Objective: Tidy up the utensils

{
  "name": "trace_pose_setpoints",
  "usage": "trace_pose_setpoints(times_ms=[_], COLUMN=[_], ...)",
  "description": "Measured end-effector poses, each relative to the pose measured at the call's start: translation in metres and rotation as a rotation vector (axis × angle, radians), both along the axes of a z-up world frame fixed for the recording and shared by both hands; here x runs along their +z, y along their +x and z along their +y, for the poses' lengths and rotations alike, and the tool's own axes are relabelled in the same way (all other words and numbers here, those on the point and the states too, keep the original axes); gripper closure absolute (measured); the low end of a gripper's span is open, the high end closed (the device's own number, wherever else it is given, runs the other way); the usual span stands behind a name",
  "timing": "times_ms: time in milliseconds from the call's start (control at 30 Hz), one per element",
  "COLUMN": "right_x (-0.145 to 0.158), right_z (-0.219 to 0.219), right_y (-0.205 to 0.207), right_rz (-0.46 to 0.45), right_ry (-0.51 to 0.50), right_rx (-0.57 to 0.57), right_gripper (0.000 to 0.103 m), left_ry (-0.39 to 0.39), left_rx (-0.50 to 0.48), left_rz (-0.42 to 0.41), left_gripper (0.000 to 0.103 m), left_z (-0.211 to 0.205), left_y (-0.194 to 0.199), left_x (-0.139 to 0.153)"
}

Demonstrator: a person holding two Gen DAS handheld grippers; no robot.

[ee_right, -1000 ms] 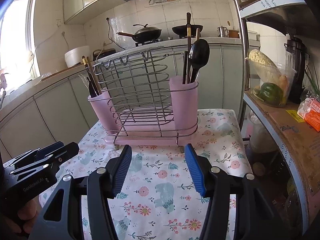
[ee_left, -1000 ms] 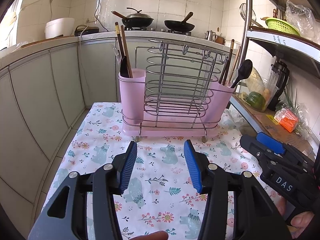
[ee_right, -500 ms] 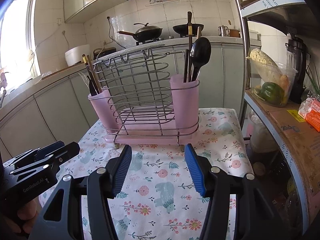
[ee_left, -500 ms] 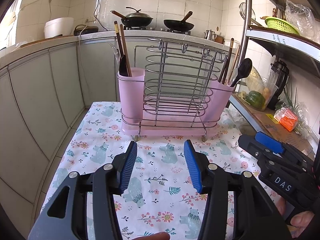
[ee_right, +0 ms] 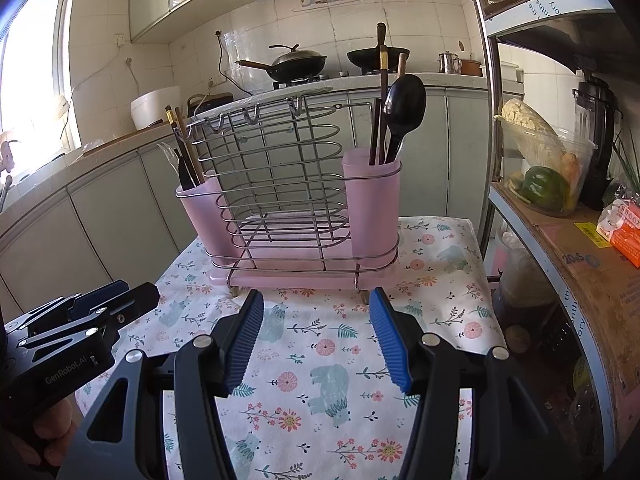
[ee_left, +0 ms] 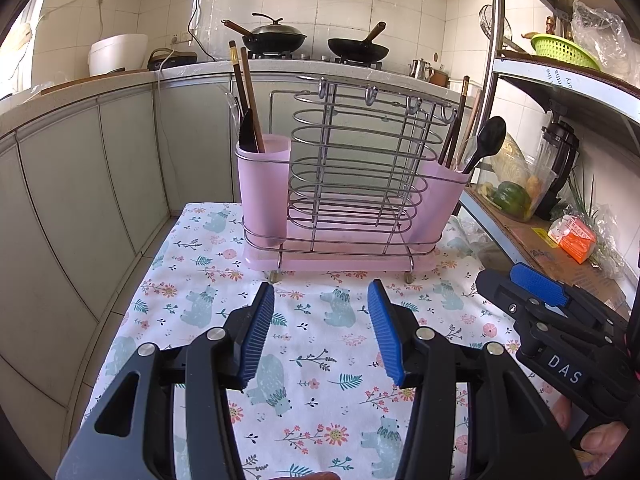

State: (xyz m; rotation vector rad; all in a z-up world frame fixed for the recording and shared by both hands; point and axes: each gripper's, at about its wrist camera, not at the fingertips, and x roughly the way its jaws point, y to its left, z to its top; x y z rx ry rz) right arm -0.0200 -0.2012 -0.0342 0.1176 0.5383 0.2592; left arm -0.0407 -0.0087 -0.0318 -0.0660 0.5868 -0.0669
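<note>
A wire utensil rack on a pink tray stands at the far end of a floral-cloth table. Its left pink cup holds chopsticks, a dark utensil and a clear spoon. Its right pink cup holds a black spoon and chopsticks. My left gripper hovers open over the cloth in front of the rack, with nothing between its blue pads. My right gripper is open too, level with it on the right and empty.
Grey kitchen cabinets run along the left and behind the table, with woks on the stove. A metal shelf unit stands close at the right with a food container, a blender and cartons. A hand holds the left gripper's handle.
</note>
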Motion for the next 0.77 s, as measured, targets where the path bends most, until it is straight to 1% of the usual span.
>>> trace_pose_setpoints(times_ms=[333,467,767], right_x=[0.0012,0.0010,-0.0028], right_z=[0.0013,0.0007,0.0015], right_y=[0.0016,0.0025,0.0065], right_rz=[0.003,0.006,0.017], right_ry=[-0.007,-0.009,-0.013], right_rx=[0.002,0.002,0.004], right_gripper=[0.048,0.048,0.048], left_ry=[0.000,-0.004,-0.015], left_rx=[-0.006,0.003,0.009], left_rz=[0.014,0.007,0.033], left_gripper=[0.054,0.054,0.054], left_z=[0.0015,0.0028,0.0045], left_y=[0.0038,0.0039,0.0079], left_x=[-0.0028,-0.0033,-0.0061])
